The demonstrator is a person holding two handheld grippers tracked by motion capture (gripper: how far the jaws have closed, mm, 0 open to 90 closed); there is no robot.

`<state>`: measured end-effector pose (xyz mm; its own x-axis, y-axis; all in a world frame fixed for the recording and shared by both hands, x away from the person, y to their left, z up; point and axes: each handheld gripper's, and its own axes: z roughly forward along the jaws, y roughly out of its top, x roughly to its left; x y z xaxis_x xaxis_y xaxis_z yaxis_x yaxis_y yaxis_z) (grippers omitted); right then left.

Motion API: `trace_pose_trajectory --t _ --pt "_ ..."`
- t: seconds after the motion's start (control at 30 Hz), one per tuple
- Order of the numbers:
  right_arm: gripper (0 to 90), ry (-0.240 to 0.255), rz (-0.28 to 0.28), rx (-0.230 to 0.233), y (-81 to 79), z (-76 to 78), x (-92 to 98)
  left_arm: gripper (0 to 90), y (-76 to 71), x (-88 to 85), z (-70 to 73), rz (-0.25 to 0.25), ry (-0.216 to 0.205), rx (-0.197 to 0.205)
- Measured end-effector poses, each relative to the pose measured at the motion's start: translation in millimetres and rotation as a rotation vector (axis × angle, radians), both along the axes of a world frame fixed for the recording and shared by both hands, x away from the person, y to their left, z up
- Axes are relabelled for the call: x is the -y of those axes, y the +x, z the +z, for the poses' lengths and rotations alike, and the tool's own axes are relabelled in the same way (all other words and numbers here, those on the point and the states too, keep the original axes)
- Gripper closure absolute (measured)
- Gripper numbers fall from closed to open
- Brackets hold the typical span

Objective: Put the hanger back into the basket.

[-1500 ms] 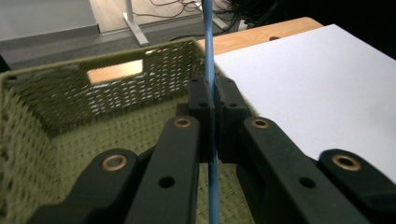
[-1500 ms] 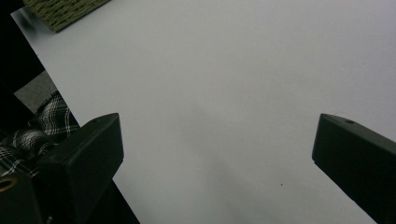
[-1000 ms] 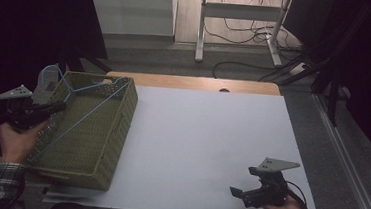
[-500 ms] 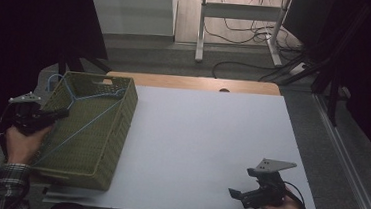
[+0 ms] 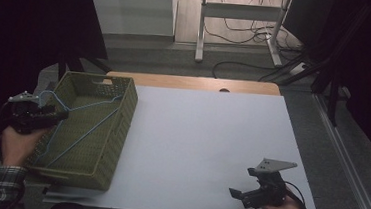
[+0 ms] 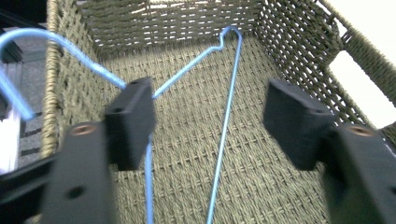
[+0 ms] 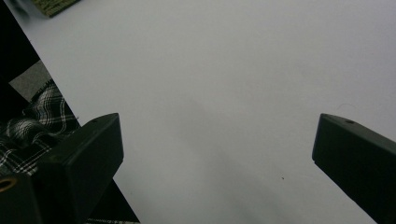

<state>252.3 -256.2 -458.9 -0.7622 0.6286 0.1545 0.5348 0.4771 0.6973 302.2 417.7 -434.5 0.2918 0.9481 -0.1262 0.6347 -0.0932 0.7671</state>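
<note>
- My left claw has just sprung apart; the blue hanger passes beside one pad, and nothing presses on it now.
- A second ago that hanger rode high over the woven basket; now it lies inside, hook over the basket's left rim, at the table's left edge.
- I judge the drop-off done.
- My right claw stands apart and empty at the near right corner.

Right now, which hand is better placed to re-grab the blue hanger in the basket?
Left. The left tool has just opened over the basket, the blue hanger lying loose below it. The right tool hovers open across the table.
</note>
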Motion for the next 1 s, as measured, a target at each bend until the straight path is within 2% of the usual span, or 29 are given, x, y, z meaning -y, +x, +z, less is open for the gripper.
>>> trace_pose_trajectory --t 0.13,0.23,0.33,0.4,0.6,0.7,0.9,1.0 --pt "0.9 0.003 0.000 0.012 -0.2 1.0 -0.2 19.9 -6.4 5.7 7.0 -0.043 -0.033 0.032" --pt "0.6 0.010 -0.004 0.018 0.0 2.0 0.5 16.8 -12.1 14.8 12.5 -0.077 -0.057 0.047" --pt "0.3 0.016 -0.007 0.023 0.0 3.0 1.4 13.3 -16.6 24.5 16.8 -0.128 -0.103 0.056" --pt "0.0 0.017 -0.012 0.025 -0.1 3.8 2.1 9.8 -20.9 35.7 20.7 -0.179 -0.129 0.060" --pt "0.0 0.020 -0.019 0.034 0.0 5.4 4.8 6.1 -31.2 65.6 32.1 -0.266 -0.125 0.071" --pt "0.0 0.016 -0.024 0.037 -0.2 5.9 6.0 6.2 -35.9 80.7 36.2 -0.299 -0.096 0.072" --pt "0.0 0.009 -0.029 0.046 -1.3 6.5 7.7 4.6 -44.1 105.2 37.4 -0.363 -0.096 0.073" --pt "0.0 0.009 -0.032 0.050 -1.4 7.1 9.0 3.8 -47.9 114.0 35.7 -0.379 -0.101 0.072"
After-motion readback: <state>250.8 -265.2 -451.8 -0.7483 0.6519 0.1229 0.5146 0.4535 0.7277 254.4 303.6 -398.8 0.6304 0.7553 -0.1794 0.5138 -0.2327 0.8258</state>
